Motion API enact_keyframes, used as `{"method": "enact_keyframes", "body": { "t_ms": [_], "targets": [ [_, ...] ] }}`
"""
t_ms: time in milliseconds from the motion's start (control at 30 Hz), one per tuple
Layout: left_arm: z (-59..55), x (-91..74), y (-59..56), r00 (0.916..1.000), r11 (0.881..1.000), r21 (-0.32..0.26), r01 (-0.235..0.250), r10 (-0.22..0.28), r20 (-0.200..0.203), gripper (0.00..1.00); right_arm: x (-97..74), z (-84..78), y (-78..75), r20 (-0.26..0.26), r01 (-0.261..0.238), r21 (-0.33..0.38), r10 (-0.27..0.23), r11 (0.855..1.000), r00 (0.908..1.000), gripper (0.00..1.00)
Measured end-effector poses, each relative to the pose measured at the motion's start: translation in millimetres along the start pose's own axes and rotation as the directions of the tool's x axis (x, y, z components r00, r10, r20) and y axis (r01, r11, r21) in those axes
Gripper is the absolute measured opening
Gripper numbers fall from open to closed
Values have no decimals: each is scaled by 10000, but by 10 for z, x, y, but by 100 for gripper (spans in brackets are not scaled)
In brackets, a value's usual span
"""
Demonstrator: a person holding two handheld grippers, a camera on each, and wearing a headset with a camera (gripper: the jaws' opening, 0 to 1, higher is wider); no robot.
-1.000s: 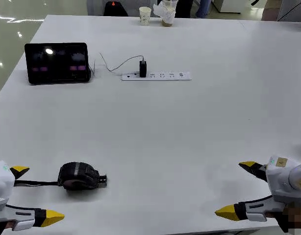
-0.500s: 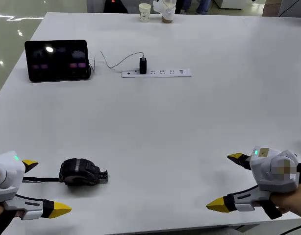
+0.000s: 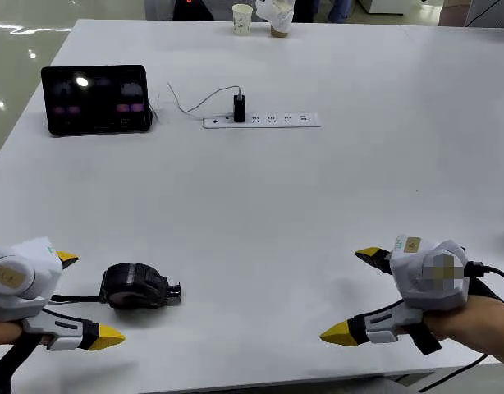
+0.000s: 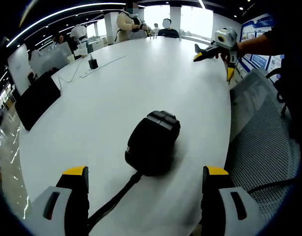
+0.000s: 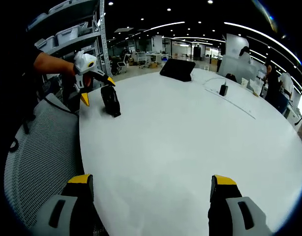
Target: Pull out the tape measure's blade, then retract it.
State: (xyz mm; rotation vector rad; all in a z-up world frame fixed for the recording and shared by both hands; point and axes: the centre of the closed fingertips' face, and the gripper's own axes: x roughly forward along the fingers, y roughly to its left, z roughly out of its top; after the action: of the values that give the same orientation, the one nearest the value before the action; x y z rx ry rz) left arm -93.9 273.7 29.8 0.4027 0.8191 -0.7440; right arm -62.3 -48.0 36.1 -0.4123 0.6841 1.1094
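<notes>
Left gripper had its yellow-tipped jaws spread wide and held nothing. Just ahead of it, in line with the gap between the jaws, the black rounded tape measure lay on the white table, apart from both jaw tips. Its thin black strap ran back between the jaws. Right gripper was likewise spread and empty, pointing across the table toward the tape measure, which lay well apart from it.
</notes>
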Motion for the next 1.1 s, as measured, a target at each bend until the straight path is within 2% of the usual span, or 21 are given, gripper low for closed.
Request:
{"method": "enact_keyframes", "body": {
  "t_ms": [167, 233, 333, 467, 567, 600, 633, 767, 833, 867, 933, 1000, 1100],
  "targets": [
    [59, 42, -16, 9993, 9984, 469, 305, -294, -233, 88, 92, 160, -76, 211, 148, -140, -146, 9998, 9997, 99],
    [77, 70, -8, 9982, 9965, 715, 439, -408, -443, 85, 147, 219, -69, 302, 107, -117, -103, 9999, 9995, 99],
    [142, 109, -3, 9969, 9915, 1167, 584, -518, -590, 83, 246, 262, 14, 218, -239, -406, 248, 9989, 9995, 99],
    [247, 131, -30, 9927, 9759, 1950, 982, -824, -877, 76, 381, 322, 115, 93, -569, -828, 578, 9949, 9983, 99],
    [309, 159, -63, 9903, 9674, 2234, 1195, -1001, -963, 74, 476, 351, 177, -3, -785, -1001, 789, 9919, 9969, 99],
    [312, 170, -76, 9884, 9631, 2351, 1313, -1089, -1057, 73, 500, 365, 196, -2, -859, -1065, 864, 9906, 9963, 99],
    [307, 188, -95, 9845, 9524, 2652, 1502, -1196, -1279, 73, 540, 380, 216, -31, -951, -1103, 953, 9893, 9954, 99],
    [329, 228, -148, 9763, 9264, 3264, 1877, -1395, -1655, 71, 626, 392, 248, -196, -1142, -1190, 1127, 9863, 9934, 99],
    [339, 249, -166, 9712, 9075, 3619, 2131, -1563, -1799, 69, 658, 414, 273, -218, -1210, -1230, 1192, 9850, 9926, 99],
    [325, 255, -182, 9655, 8927, 3860, 2325, -1640, -2021, 68, 674, 431, 291, -197, -1234, -1266, 1218, 9842, 9924, 99],
    [322, 275, -209, 9601, 8627, 4337, 2603, -1836, -2111, 69, 695, 456, 316, -142, -1270, -1342, 1262, 9828, 9919, 99],
    [288, 295, -208, 9534, 8611, 4283, 2741, -1848, -2385, 70, 713, 510, 339, -43, -1287, -1252, 1292, 9837, 9916, 99],
    [273, 346, -186, 9476, 8586, 4213, 2921, -2001, -2491, 67, 734, 611, 360, 187, -1288, -1041, 1315, 9862, 9911, 99]
  ]
}}
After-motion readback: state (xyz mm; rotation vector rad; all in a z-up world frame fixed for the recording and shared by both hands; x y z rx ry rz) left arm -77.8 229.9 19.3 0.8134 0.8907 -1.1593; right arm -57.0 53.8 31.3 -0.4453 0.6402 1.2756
